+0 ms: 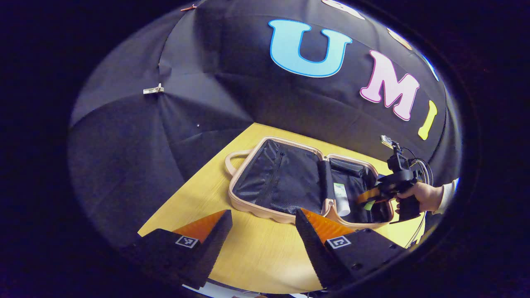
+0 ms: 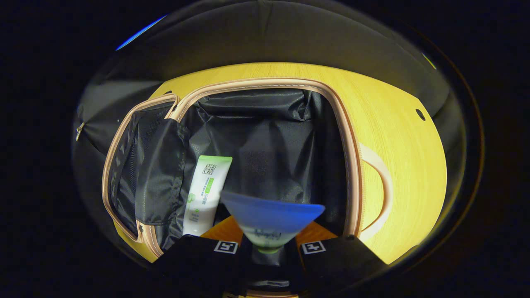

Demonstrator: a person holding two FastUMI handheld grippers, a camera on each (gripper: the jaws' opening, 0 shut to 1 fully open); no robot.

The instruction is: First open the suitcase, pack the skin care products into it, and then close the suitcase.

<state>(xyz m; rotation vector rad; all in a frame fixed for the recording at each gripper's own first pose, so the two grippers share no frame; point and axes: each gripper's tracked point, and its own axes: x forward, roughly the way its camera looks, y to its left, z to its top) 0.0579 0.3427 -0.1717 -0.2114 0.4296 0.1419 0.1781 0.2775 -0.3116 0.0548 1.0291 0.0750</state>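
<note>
Right gripper pinches a blue-ended tube between its 2 fingers, the tube's flat crimped end pointing forward over the open suitcase. Tube held above the right half's black lining, not resting on it. White and green tube lies flat inside that half, just left of the held tube, beside the folded divider flap; label print too small to read. Left gripper spread wide, holding nothing, hovering over the yellow wooden table just in front of the suitcase's near edge. Suitcase lies fully open on the table, both halves flat, handle at the far left. A hand holds the right gripper over the right half.
</note>
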